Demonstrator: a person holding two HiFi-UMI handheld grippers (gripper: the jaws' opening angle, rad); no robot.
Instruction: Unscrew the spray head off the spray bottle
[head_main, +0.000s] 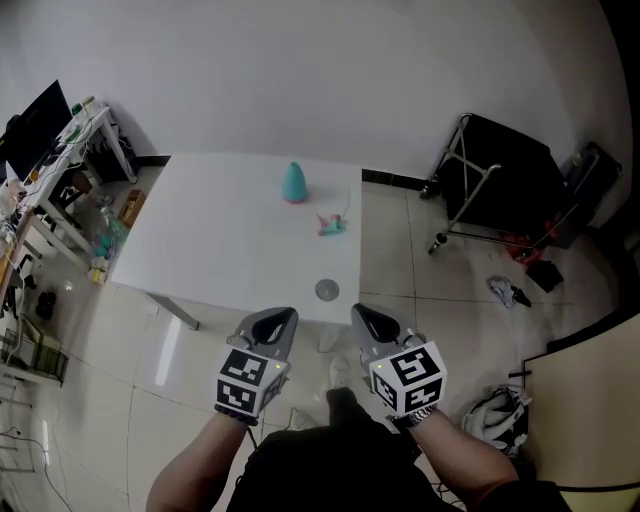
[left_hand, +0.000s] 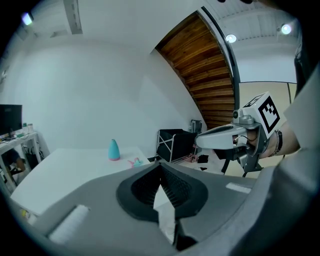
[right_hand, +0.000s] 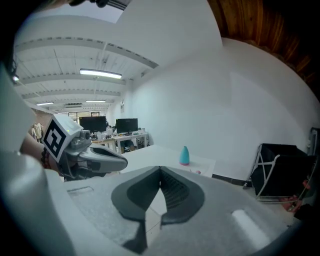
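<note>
The spray bottle (head_main: 294, 183) stands upright on the white table (head_main: 220, 230), a teal cone tapering to its top over a pinkish base. It sits towards the table's far side, in the upper middle of the head view. Both grippers hang low in that frame, short of the table's near edge and well apart from the bottle, so the reach runs straight up the picture. The left gripper (head_main: 285, 314) lies almost directly below the bottle, and the right gripper (head_main: 360, 312) sits a little to the right of that line. I judge the left slightly nearer, though the difference is small. Each gripper's own view shows its jaws clenched together with nothing between them. In both, the bottle is small and distant above the jaw tips, left of centre for the left gripper (left_hand: 161, 165) and right of centre for the right gripper (right_hand: 160, 170). A small pink-and-teal object (head_main: 333, 224) lies flat at the bottle's lower right, near it but apart. It is too small to identify and sits roughly on the right gripper's path. A grey round disc (head_main: 327, 290) rests close to the table's near edge, between the grippers and the bottle. A black folding frame (head_main: 500, 175) stands on the floor at upper right, and a cluttered desk (head_main: 60, 160) fills the left edge. Both are clear of the reach.
</note>
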